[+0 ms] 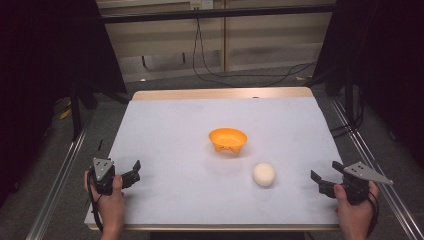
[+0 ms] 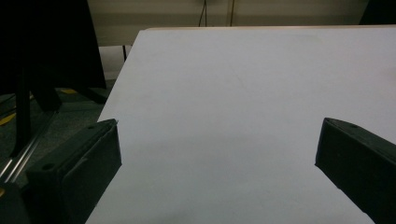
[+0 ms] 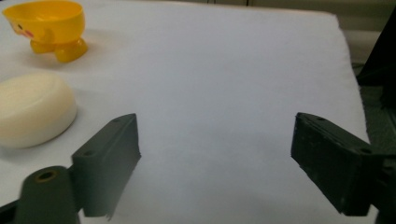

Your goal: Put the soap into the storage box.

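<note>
Two grippers are held open and empty at the table's near edge. A white bun is seen below the orange bowl, left of the right gripper, far from the left gripper.

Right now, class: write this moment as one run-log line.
left gripper: open, empty, table's left edge | right gripper: open, empty, right of white bun | orange bowl: upright, mid-table, apart from bun
</note>
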`<action>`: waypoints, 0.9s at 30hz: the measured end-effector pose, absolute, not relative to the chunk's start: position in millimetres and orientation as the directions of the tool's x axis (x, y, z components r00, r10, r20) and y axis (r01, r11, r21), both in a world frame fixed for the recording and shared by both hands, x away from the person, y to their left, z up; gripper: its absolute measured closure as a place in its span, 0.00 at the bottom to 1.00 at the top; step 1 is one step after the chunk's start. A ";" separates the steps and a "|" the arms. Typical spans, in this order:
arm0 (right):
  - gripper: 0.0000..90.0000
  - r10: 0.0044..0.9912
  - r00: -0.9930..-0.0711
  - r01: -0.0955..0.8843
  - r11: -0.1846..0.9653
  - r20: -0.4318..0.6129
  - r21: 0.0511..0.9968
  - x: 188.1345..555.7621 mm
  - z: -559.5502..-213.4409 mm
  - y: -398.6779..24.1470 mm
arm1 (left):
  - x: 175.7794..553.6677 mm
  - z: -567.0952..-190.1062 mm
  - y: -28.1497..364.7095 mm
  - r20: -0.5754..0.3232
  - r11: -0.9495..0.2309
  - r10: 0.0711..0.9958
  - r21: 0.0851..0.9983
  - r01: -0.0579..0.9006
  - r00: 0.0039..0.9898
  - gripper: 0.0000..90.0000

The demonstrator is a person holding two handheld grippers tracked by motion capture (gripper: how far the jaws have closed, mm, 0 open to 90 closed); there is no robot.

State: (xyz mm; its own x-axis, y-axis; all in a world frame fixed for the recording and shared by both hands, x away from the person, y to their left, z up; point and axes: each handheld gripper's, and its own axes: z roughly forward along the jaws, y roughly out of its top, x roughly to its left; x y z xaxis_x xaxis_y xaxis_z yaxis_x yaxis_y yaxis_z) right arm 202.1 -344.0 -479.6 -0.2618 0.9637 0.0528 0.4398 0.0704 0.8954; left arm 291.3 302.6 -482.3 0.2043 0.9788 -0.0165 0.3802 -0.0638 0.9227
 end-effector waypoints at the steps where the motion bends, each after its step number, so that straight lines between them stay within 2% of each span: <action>1: 0.18 0.960 -0.274 0.457 0.072 0.063 0.887 201.9 -478.6 -344.2 | 291.6 -482.2 302.5 -0.016 -0.066 0.979 0.920 0.385 0.206 0.00; 5: 0.19 0.937 -0.344 0.474 0.121 0.057 0.872 199.9 -477.5 -342.5 | 291.6 -482.2 302.3 -0.013 -0.070 0.978 0.920 0.386 0.208 0.00; 9: 0.23 0.924 -0.376 0.507 0.146 0.066 0.849 203.5 -477.8 -340.8 | 290.3 -482.1 303.1 -0.013 -0.070 0.977 0.923 0.378 0.213 0.00; 18: 0.09 0.867 -0.484 0.589 0.226 0.115 0.776 219.3 -469.9 -336.3 | 290.8 -482.2 304.2 -0.028 -0.058 0.976 0.923 0.381 0.216 0.00; 27: 0.09 0.816 -0.570 0.582 0.321 0.093 0.747 230.8 -457.4 -325.8 | 290.0 -482.2 303.3 -0.016 -0.070 0.975 0.925 0.374 0.222 0.00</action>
